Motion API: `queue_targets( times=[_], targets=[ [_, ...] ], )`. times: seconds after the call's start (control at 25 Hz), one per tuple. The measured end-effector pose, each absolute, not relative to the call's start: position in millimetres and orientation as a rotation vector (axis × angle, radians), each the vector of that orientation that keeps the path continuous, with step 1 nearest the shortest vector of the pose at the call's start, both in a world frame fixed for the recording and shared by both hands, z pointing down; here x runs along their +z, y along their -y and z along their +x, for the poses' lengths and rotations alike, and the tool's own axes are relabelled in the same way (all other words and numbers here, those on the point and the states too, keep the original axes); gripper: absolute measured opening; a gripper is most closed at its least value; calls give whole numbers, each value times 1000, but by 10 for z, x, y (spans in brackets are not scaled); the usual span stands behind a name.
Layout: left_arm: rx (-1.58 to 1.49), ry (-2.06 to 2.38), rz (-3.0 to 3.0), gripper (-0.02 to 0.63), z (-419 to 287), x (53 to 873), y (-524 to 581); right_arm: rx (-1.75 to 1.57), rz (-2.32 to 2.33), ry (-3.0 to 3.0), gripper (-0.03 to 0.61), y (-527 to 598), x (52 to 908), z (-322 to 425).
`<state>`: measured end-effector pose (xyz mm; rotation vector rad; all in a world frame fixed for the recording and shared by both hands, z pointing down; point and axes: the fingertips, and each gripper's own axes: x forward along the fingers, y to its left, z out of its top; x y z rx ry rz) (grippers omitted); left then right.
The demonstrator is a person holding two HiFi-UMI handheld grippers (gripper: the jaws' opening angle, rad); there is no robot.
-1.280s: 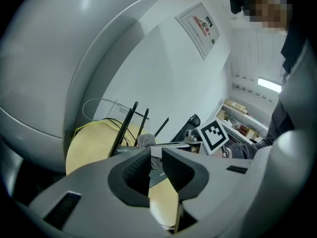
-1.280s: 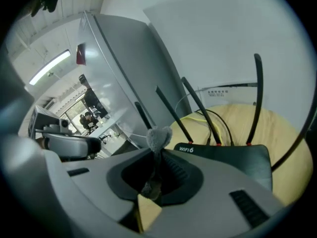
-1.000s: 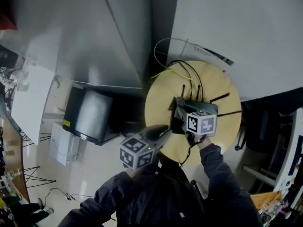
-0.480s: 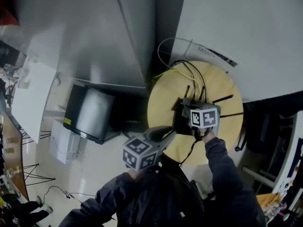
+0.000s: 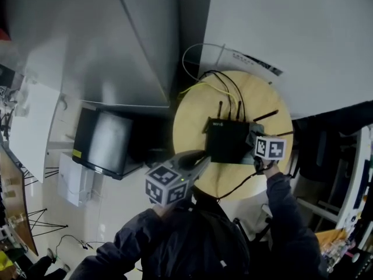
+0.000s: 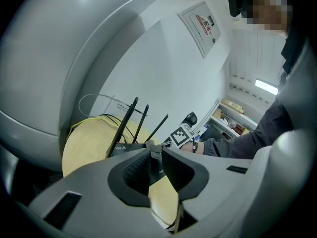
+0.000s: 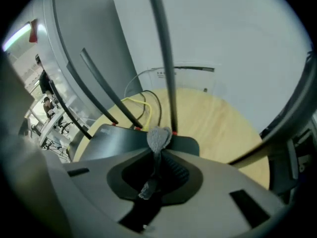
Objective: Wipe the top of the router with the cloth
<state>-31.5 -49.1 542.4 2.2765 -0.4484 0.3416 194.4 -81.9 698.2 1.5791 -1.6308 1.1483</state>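
Observation:
A black router (image 5: 227, 140) with several upright antennas lies on a round wooden table (image 5: 233, 98). In the head view my right gripper (image 5: 254, 140) sits at the router's right edge. Its jaws are shut on a small grey cloth (image 7: 158, 138), whose tuft pokes out over the router's top (image 7: 121, 135). The antennas (image 7: 166, 58) rise just beyond it. My left gripper (image 5: 201, 158) hovers at the table's near-left rim, off the router (image 6: 124, 148), shut with nothing held.
Yellow and black cables (image 5: 213, 86) trail off the table's far side toward a white wall panel (image 5: 291, 34). A dark box (image 5: 108, 142) stands on the floor to the left, below a grey cabinet (image 5: 116, 51). Shelving (image 5: 349, 203) crowds the right.
My right gripper has slid with the cloth from over the router's middle to its right edge, uncovering the top. The left gripper has stayed where it was.

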Motion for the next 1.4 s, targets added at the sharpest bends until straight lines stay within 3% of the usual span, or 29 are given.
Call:
queue_targets(
  times=[0.32, 0.92, 1.4],
  targets=[
    [341, 435, 2272, 66, -268, 5448, 453, 1094, 1655, 1571, 67, 715, 6937, 2147],
    [321, 503, 2258, 66, -422, 5423, 416, 1114, 1310, 1894, 67, 997, 6847, 101],
    [322, 490, 2267, 66, -369, 5420, 358, 1115, 1391, 1774, 69, 624, 6978, 1043]
  ],
)
